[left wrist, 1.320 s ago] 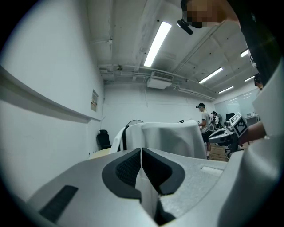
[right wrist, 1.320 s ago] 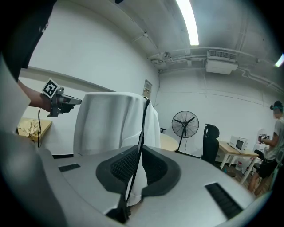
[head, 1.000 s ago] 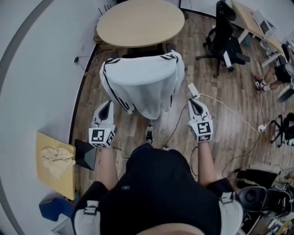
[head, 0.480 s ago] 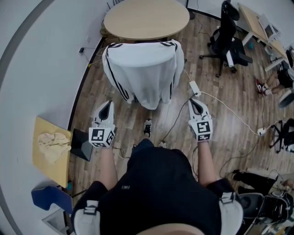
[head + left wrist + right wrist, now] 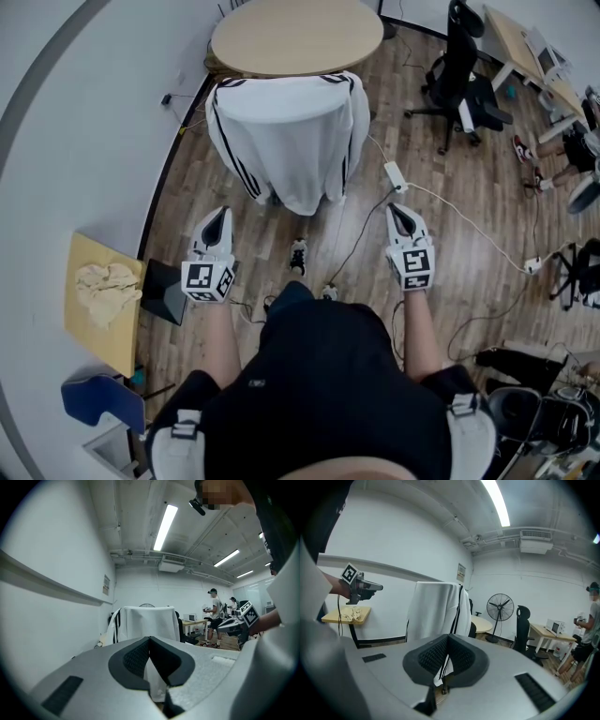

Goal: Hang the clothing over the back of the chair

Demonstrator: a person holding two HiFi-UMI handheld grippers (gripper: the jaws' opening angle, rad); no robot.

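Observation:
A white garment with black side stripes [image 5: 286,131] hangs draped over the back of a chair, hiding the chair almost fully. It stands in front of me, just before the round table. The same garment shows in the left gripper view [image 5: 147,620] and the right gripper view [image 5: 436,611], well beyond the jaws. My left gripper [image 5: 217,216] and right gripper [image 5: 397,212] are held side by side, short of the chair, both shut with nothing between the jaws. In their own views the left gripper [image 5: 149,639] and right gripper [image 5: 448,637] show the pads pressed together.
A round wooden table [image 5: 296,37] stands behind the chair. A black office chair [image 5: 464,80] is at the right. A small yellow side table [image 5: 127,328] with a beige cloth [image 5: 105,286] stands by the left wall. A power strip [image 5: 394,175] and cables lie on the wood floor. A standing fan [image 5: 500,609] is further back.
The chair with the garment sits farther from me than a second ago, as I have drawn back. Both grippers keep their pose, shut and empty.

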